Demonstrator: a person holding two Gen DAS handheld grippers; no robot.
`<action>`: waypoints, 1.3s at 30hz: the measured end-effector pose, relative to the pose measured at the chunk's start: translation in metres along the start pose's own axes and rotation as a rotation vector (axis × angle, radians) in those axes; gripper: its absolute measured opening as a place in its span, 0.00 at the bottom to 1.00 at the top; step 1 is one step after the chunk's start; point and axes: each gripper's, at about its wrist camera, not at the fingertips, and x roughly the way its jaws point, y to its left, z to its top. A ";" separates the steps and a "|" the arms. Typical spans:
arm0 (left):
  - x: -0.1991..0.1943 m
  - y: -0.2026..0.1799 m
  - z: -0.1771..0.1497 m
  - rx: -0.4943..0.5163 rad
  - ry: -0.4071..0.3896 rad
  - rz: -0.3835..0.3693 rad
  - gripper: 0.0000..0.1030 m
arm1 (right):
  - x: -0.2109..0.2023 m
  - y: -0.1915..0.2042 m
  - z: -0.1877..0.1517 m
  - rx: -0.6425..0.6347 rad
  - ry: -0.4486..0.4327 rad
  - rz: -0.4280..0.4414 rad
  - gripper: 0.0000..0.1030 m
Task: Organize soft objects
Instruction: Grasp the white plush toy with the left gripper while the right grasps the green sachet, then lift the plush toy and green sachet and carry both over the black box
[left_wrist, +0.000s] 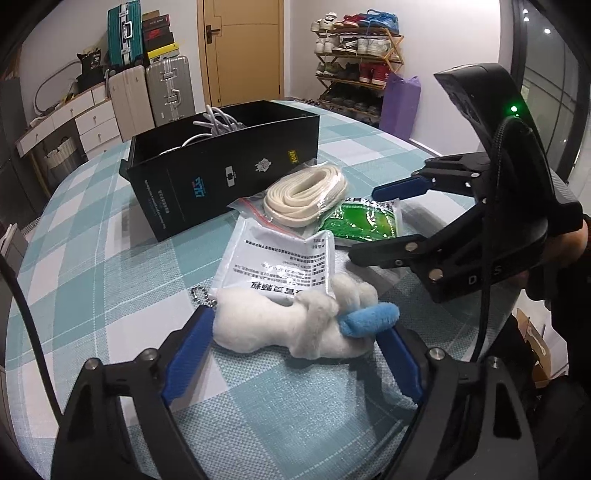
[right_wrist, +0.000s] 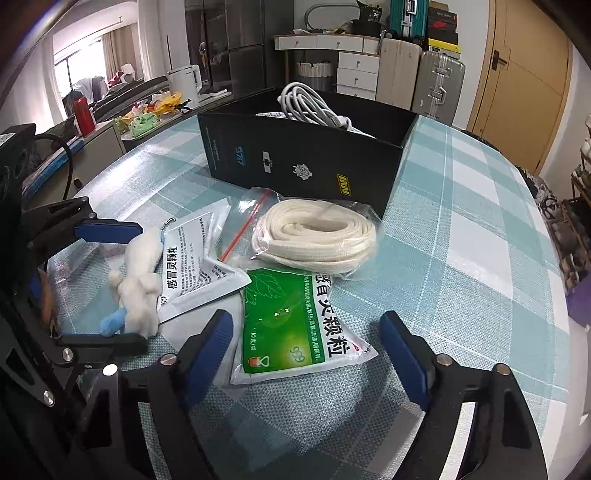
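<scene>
The left claw is spread wide, its blue-padded fingers flanking a white plush keychain toy that lies on the worktop, which is covered in a teal-and-white checked cloth. One finger sits just beside the toy's chain end and the other just beside its blue tail; whether either pad touches the plush cannot be told. The toy's upper edge overlaps the near edge of a white medicine sachet printed with black text.

The right claw is also spread, its fingers on either side of the near end of a green medicine sachet, apart from it on both sides. In the left wrist view this claw comes in from the right, its tips over the green sachet's edge.

Beyond the two sachets lies a clear zip bag holding a coil of cream flat lace; the bag's red seal strip points toward the white sachet. The bag's far edge lies just beside the front wall of an open black box, which stands on the worktop with logos along its side. Inside the box a bundle of white cable rises above the rim.

From the right wrist view the plush toy sits left of the white sachet, between the left claw's two fingers.
</scene>
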 end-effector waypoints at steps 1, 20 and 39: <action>-0.002 0.000 0.000 -0.002 -0.006 -0.002 0.84 | 0.000 0.000 0.000 0.002 -0.001 0.006 0.73; -0.021 0.034 0.005 -0.143 -0.086 0.048 0.84 | -0.011 0.003 -0.007 -0.047 0.033 0.041 0.51; -0.029 0.042 0.009 -0.178 -0.117 0.070 0.84 | -0.033 0.017 -0.016 -0.146 0.018 0.071 0.35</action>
